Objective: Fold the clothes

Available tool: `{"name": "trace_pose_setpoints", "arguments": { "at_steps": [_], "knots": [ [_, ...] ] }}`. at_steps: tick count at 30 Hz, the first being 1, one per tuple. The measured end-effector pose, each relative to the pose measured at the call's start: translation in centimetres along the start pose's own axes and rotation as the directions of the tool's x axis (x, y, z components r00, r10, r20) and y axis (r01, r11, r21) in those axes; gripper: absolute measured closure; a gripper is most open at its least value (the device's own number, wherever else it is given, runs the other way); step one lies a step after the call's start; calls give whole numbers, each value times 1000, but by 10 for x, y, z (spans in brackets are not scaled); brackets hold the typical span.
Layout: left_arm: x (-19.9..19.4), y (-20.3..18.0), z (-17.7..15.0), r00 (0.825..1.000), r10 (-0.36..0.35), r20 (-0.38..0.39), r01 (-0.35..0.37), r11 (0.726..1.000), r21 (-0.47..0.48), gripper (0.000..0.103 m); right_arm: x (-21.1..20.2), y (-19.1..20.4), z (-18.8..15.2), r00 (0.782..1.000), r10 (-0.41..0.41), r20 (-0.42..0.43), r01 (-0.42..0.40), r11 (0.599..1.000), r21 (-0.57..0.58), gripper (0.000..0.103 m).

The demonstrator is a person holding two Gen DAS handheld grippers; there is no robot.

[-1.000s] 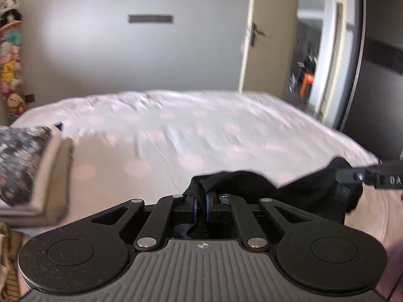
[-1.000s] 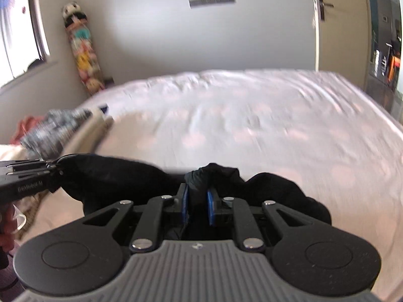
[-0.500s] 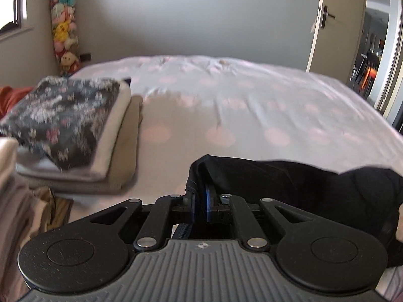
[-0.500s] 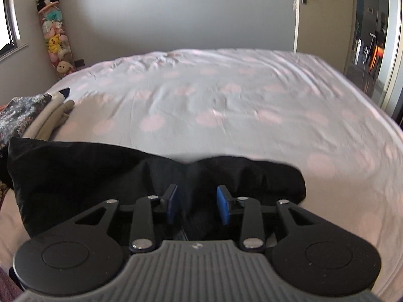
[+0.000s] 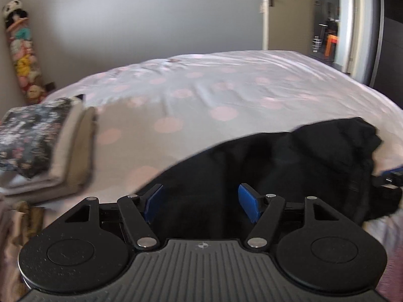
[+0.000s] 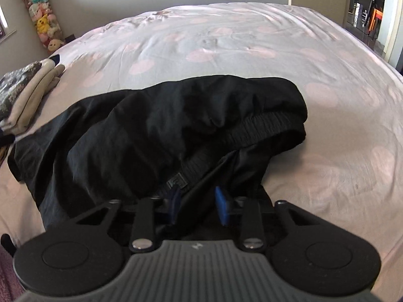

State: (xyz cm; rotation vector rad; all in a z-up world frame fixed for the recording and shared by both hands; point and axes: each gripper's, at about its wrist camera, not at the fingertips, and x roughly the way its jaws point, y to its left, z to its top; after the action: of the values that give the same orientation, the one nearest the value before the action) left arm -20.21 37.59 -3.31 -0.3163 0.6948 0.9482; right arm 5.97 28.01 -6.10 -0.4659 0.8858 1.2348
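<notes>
The black shorts lie on the bed, beside the folded clothes. The left tongs are opening wide over the shorts. The right tongs are closing, with black cloth between them, not squeezed.

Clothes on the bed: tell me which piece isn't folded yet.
The black garment, lying rumpled with its waistband showing; the floral piece and beige ones sit stacked flat.

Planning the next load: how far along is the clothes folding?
Done: a folded stack sits on the bed. In hand: black shorts lie rumpled; left gripper is opening, right gripper closing, cloth between. Left: smoothing, folding and stacking them.
</notes>
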Motion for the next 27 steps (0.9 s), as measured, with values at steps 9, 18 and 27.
{"name": "trace_pose_setpoints", "arguments": {
  "at_steps": [9, 18, 27],
  "knots": [
    [12, -91, -36, 971, -223, -90, 234, 963, 136, 39, 4, -5, -4, 1000, 4, -8, -4, 1000, 31, 74],
    [32, -125, -65, 903, -332, -274, 390, 900, 195, 40, 6, -12, -4, 999, 42, -8, -42, 997, 66, 73],
    [71, -98, -69, 887, -264, -379, 306, 950, 55, 43, 7, -19, -4, 997, 74, 1, -74, 992, 101, 72]
  ]
}}
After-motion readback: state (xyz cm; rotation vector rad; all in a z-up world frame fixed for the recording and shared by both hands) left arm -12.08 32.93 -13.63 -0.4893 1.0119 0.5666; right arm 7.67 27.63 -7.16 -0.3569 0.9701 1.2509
